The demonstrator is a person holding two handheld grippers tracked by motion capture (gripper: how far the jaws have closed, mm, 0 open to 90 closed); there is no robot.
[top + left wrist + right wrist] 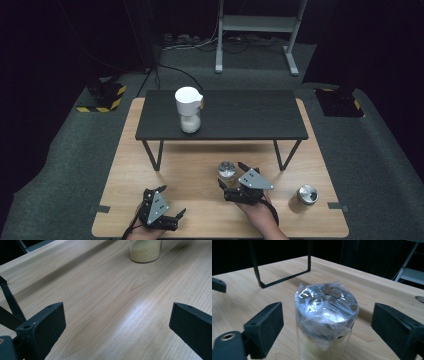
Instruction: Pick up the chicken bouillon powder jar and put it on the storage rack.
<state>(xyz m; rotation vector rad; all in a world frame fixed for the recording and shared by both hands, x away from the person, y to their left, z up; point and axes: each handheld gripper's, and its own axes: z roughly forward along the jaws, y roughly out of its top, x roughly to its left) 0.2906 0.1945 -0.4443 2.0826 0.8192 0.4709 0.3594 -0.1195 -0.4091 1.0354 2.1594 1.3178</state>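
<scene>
A glass jar (226,170) with clear plastic wrapped over its metal lid (327,303) stands on the wooden table (195,175). My right gripper (231,175) is open, with one jaw on each side of the jar's top (328,312) and a gap to both. My left gripper (172,200) is open and rests low near the table's front left edge, with bare wood between its jaws (117,315). A jar of yellowish grains (145,251) stands farther off in the left gripper view.
A low black riser (250,115) spans the back of the table, and a white-lidded jar (189,110) of pale grains stands on it. Its thin legs (284,277) stand close behind the wrapped jar. A metal-lidded jar (306,196) sits at the front right.
</scene>
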